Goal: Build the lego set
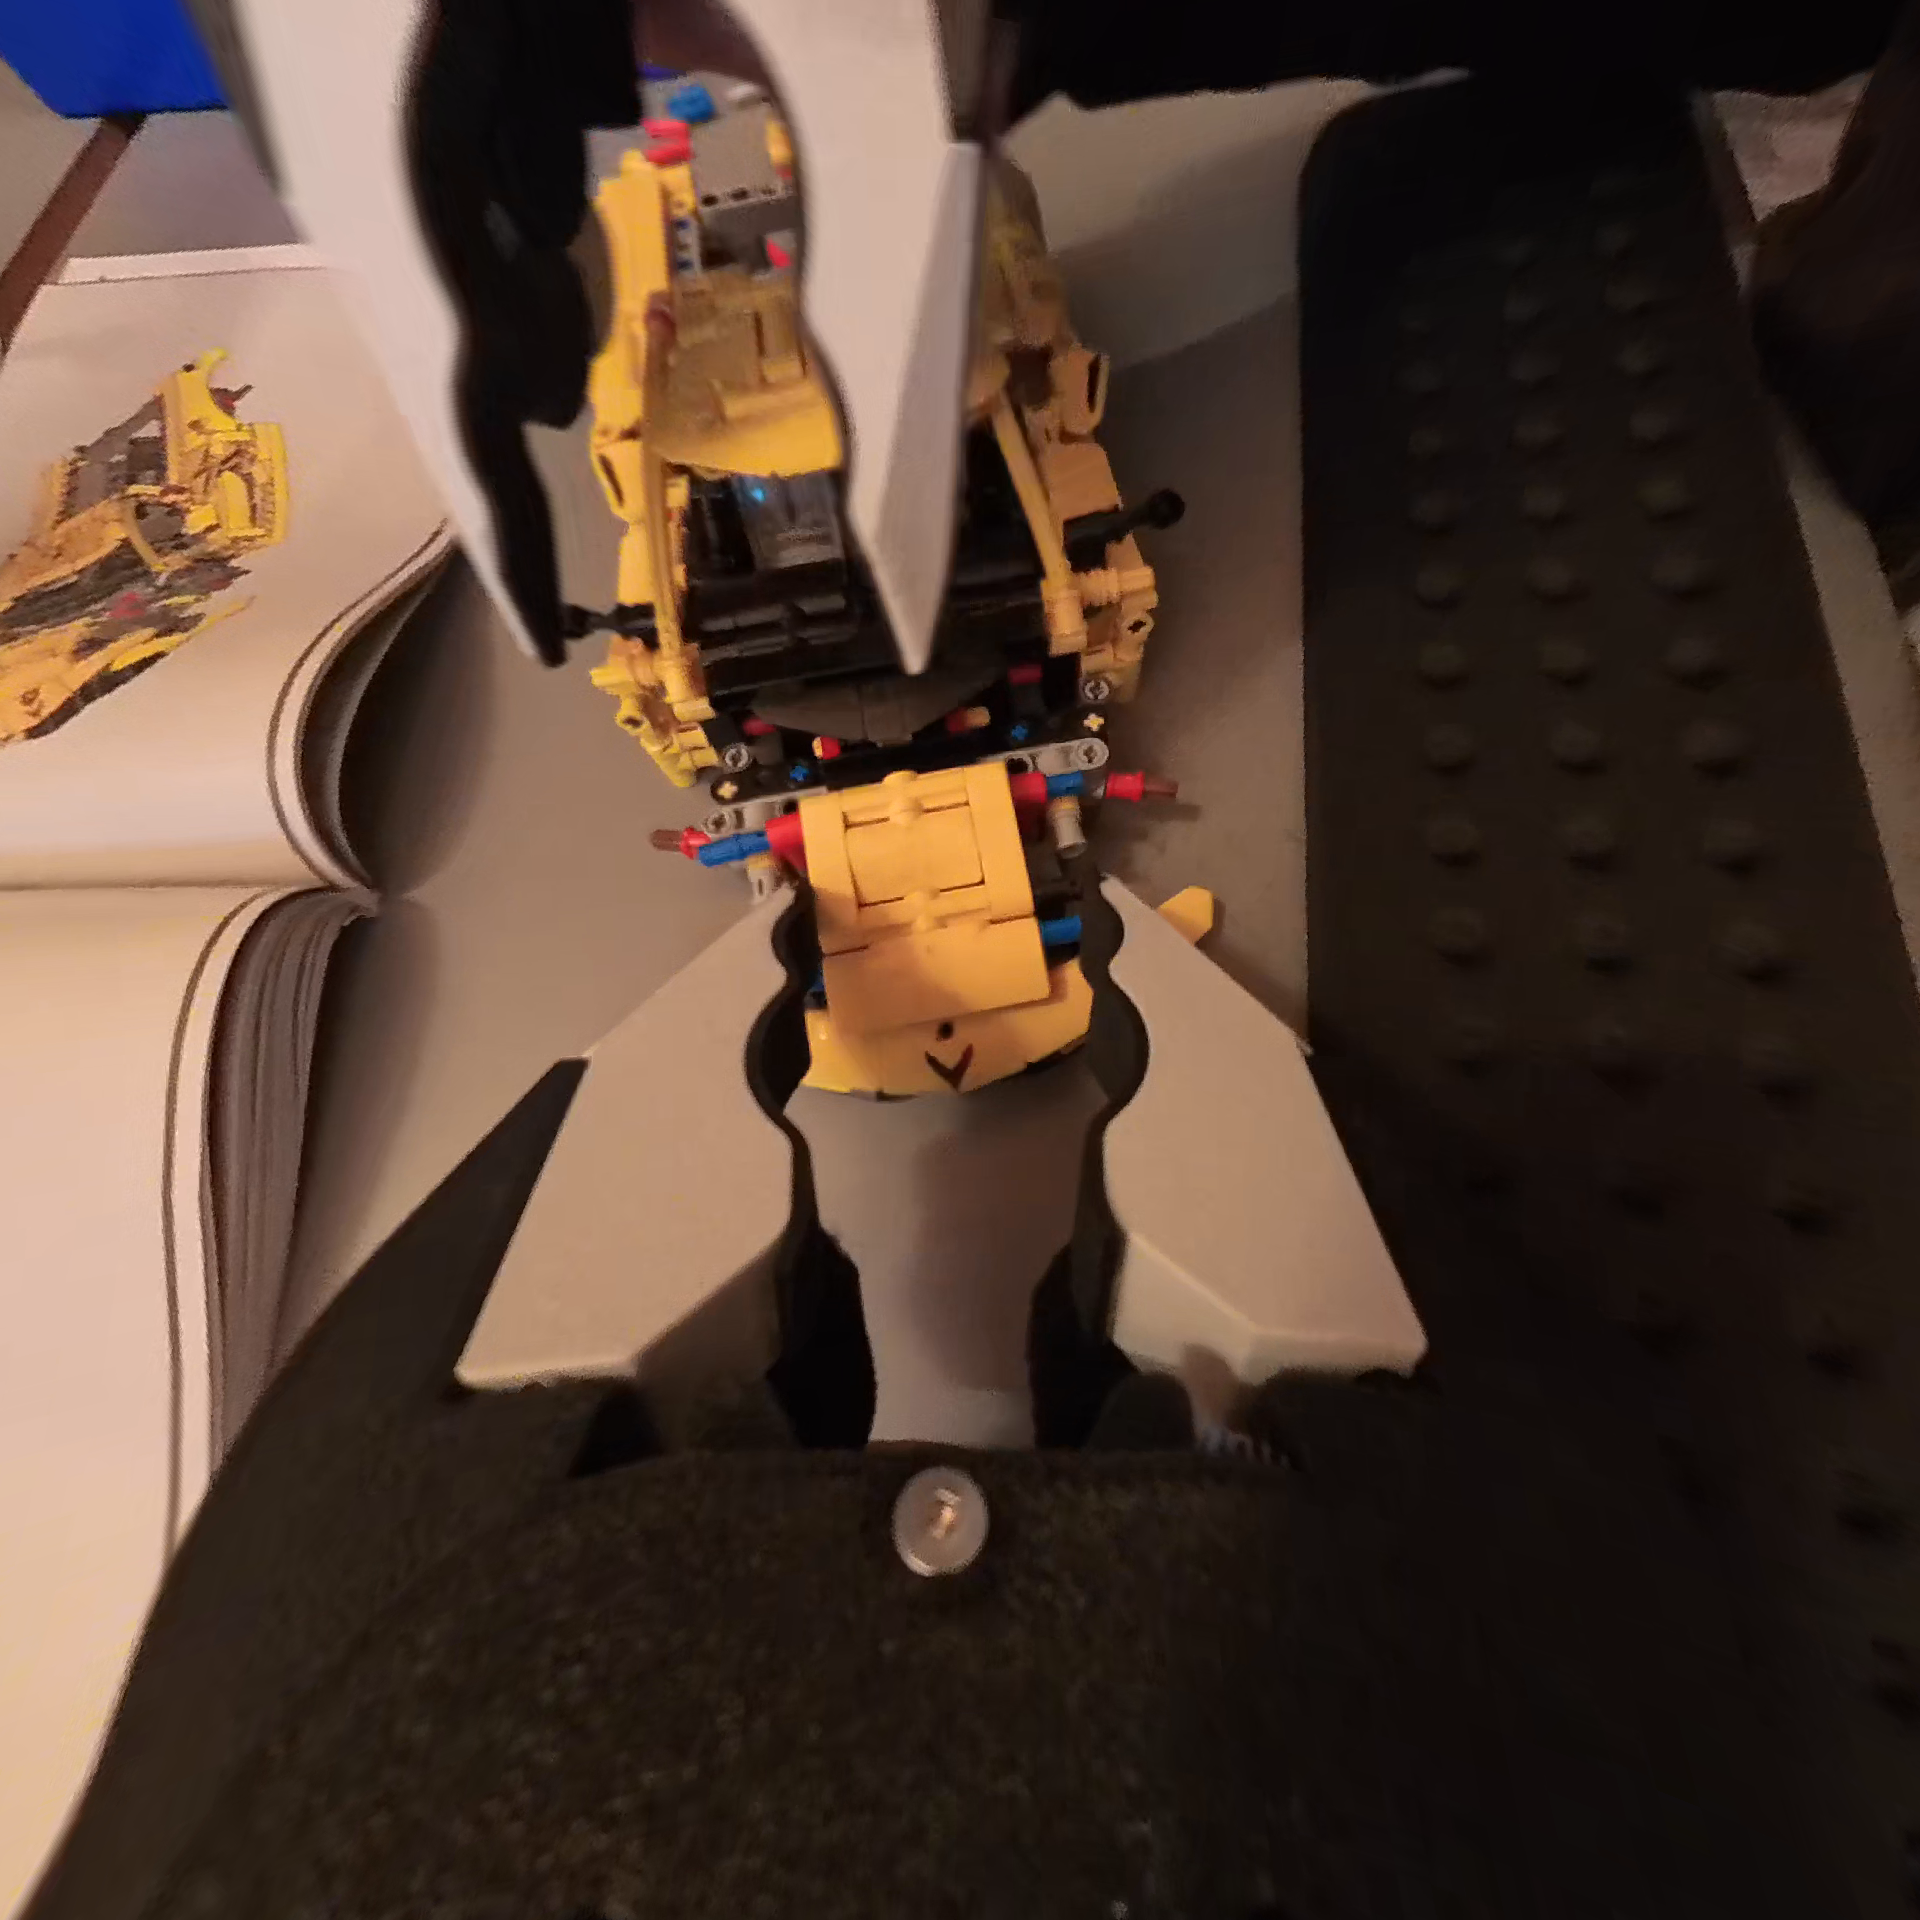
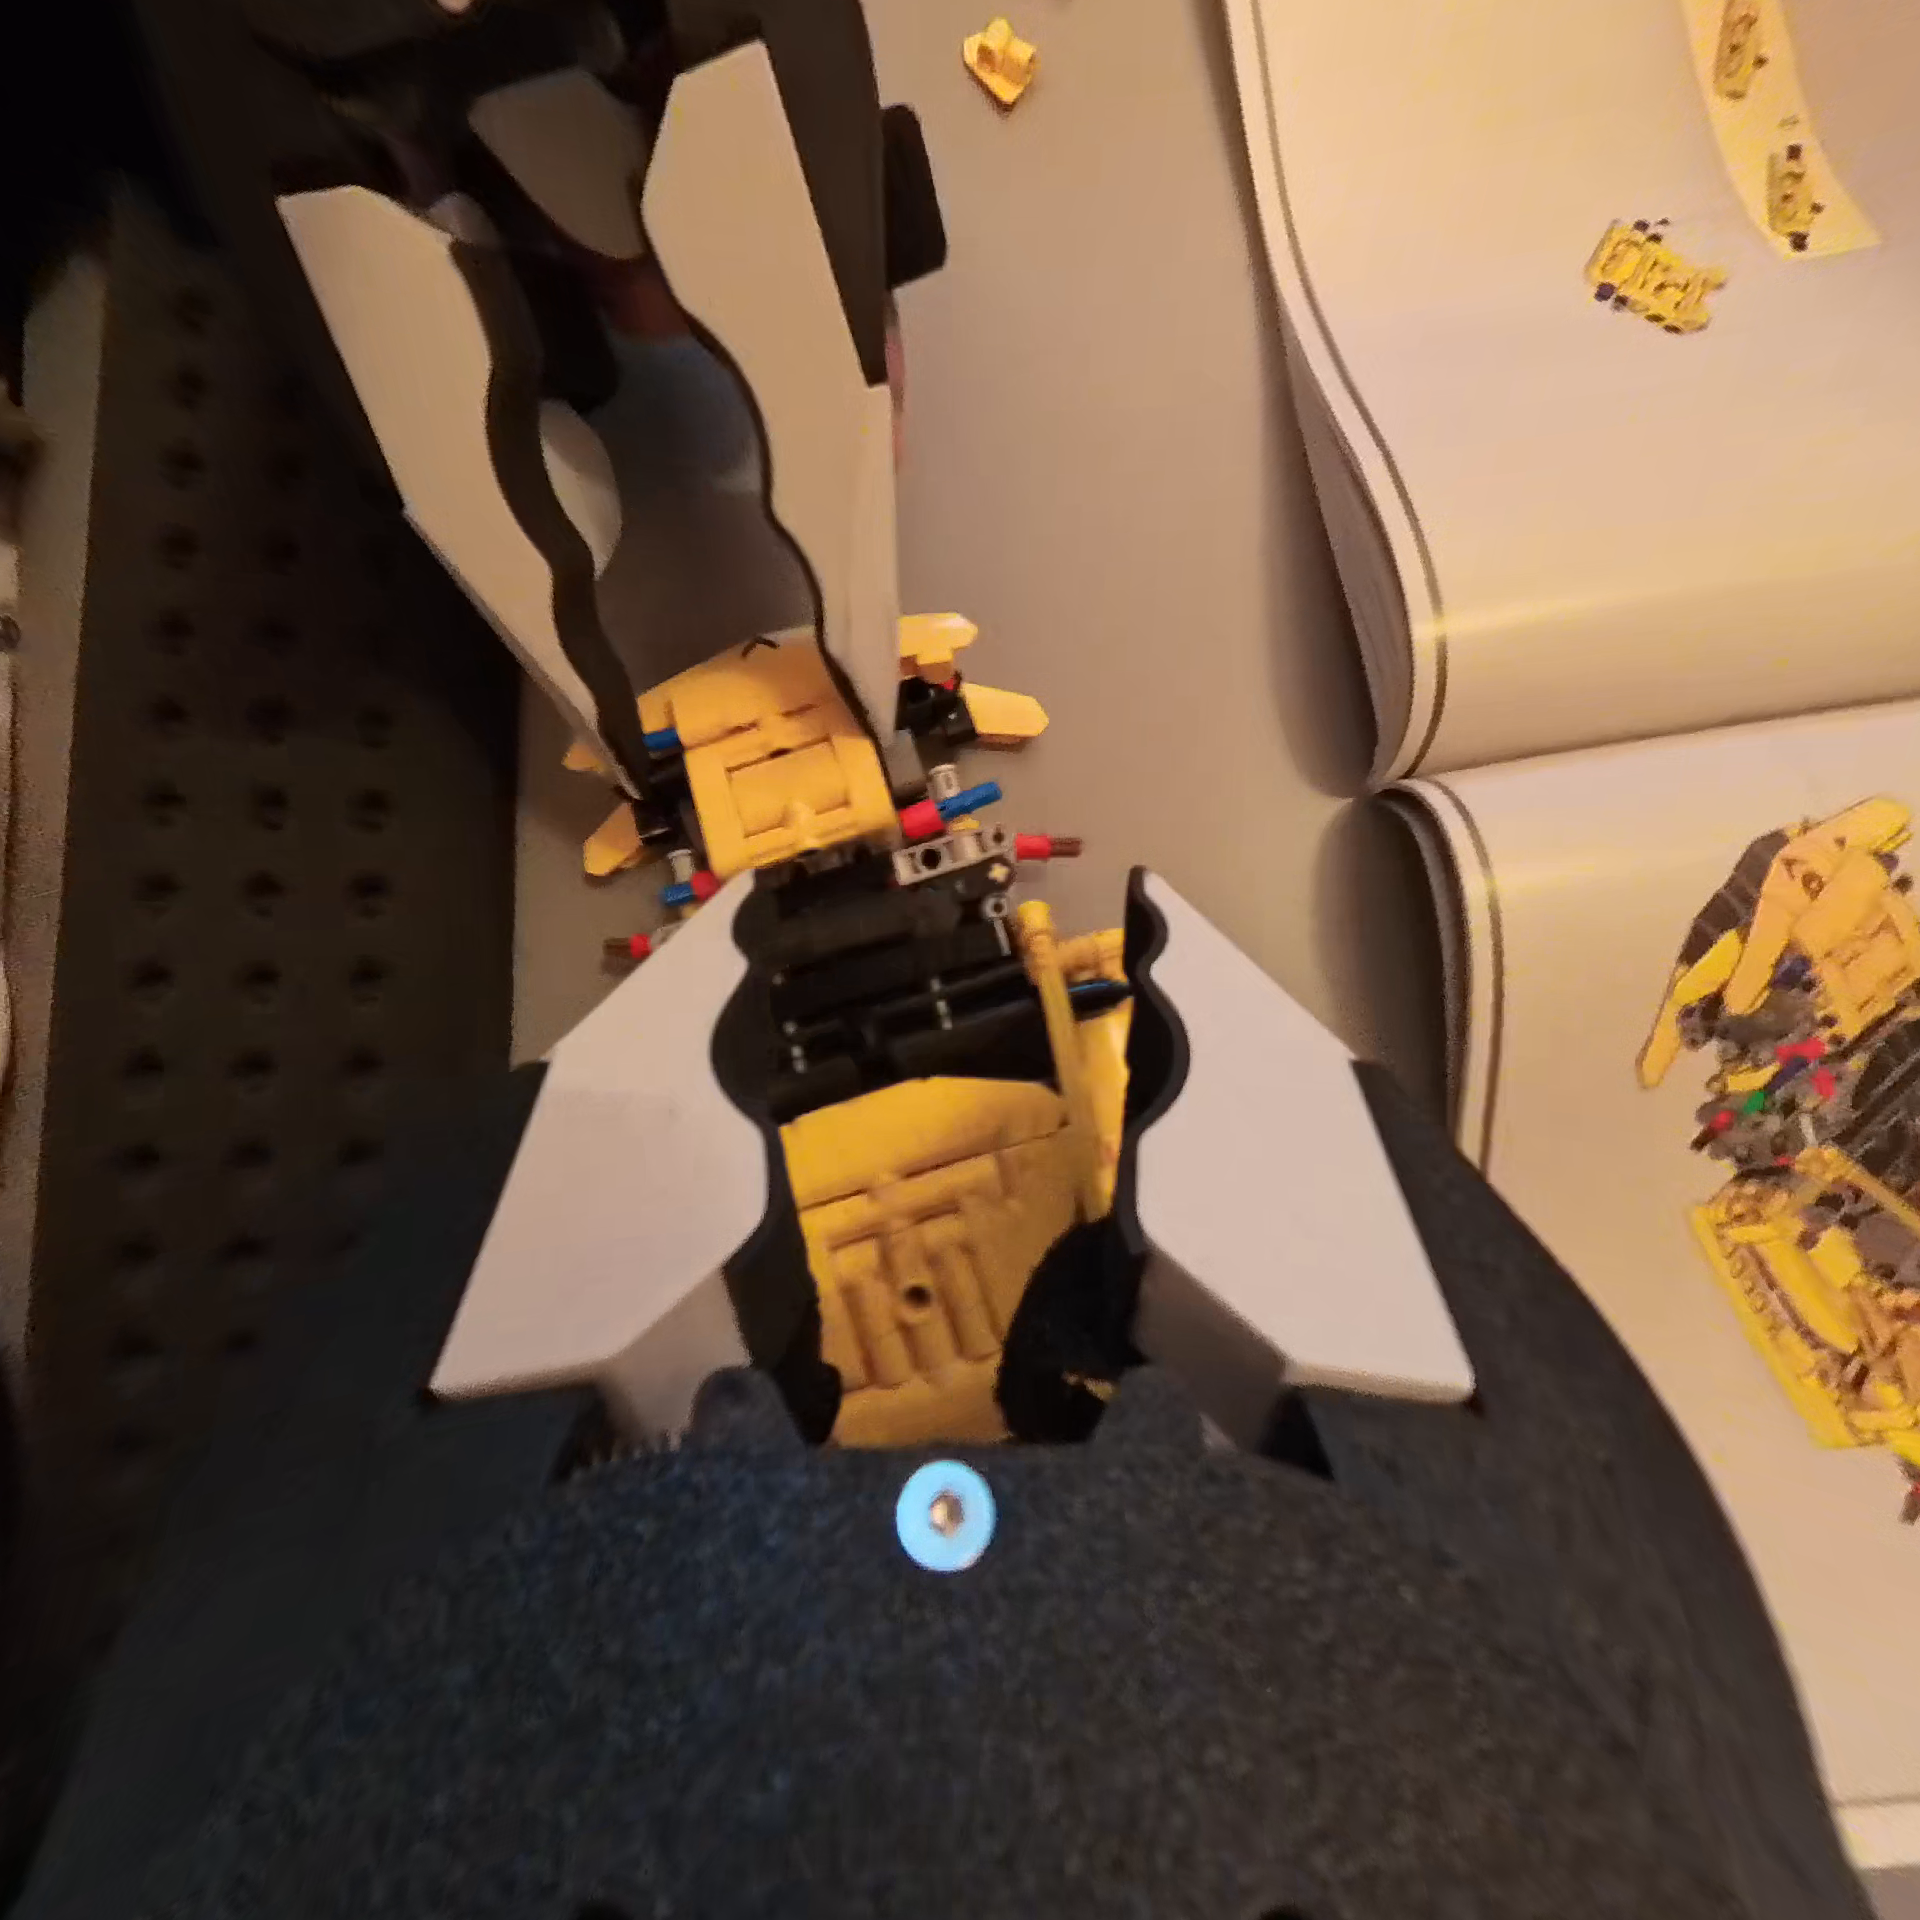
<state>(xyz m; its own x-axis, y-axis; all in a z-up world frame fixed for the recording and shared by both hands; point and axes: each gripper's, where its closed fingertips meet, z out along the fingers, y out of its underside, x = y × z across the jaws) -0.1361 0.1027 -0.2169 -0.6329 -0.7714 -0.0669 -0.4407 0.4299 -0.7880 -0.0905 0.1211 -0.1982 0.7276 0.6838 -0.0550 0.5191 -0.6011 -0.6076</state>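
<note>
Left wrist view shows my left tongs closed narrow on the yellow hood-like end of the lego model, the wavy black pads pressing its two sides. Across from them, my right tongs come in from the far end and straddle the model's dark cab section. From the right wrist view, those right tongs are clamped around the yellow grilled end and the black middle, so the model hangs between both tools, just above the grey table. I judge the build well advanced: body, cab and hood are joined in one long piece, with red and blue pins sticking out at the joint just ahead of my left tongs, apparently waiting for more parts. Beyond my right tongs a small loose yellow piece lies on the table, not yet fitted. The open instruction booklet beside my right tongs pictures a larger, fuller machine with parts I cannot see on the model, so a fair share seems left. A dark studded mat lies on the other side.
</note>
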